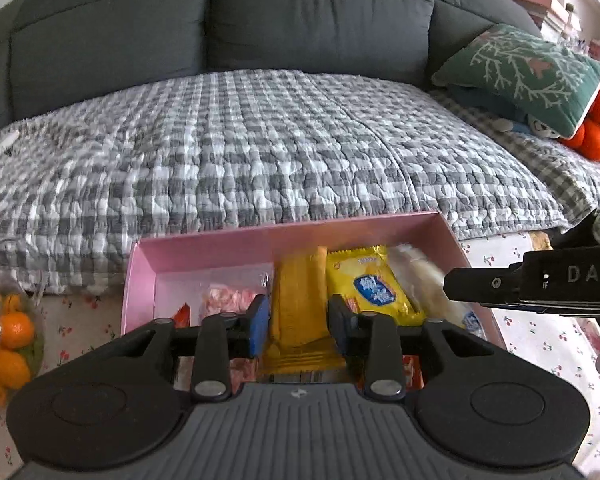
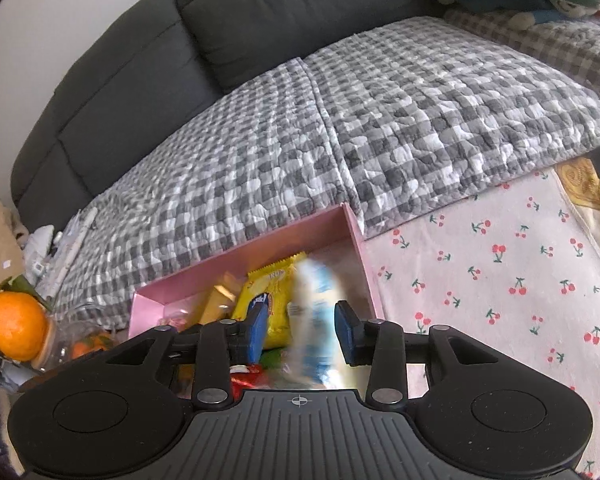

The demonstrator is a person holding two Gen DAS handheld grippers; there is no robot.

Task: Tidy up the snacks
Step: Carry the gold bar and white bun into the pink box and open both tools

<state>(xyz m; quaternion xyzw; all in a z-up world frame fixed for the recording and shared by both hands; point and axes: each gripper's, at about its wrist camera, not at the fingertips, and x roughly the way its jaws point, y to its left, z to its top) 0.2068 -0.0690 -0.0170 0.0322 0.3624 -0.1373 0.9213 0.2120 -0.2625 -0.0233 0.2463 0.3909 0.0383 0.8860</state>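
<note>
Cherry-print cloth before grey sofa; pink box holds snacks; both tools parted, unloaded.

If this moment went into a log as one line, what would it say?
left gripper: open over orange packet | right gripper: open, blurred white-blue packet between fingers | pink box: holds snacks

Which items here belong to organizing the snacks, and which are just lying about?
Part of the job:
pink box
orange packet
yellow packet
white-and-blue packet
left gripper
right gripper

Lying about:
oranges
green cushion
checked blanket
</note>
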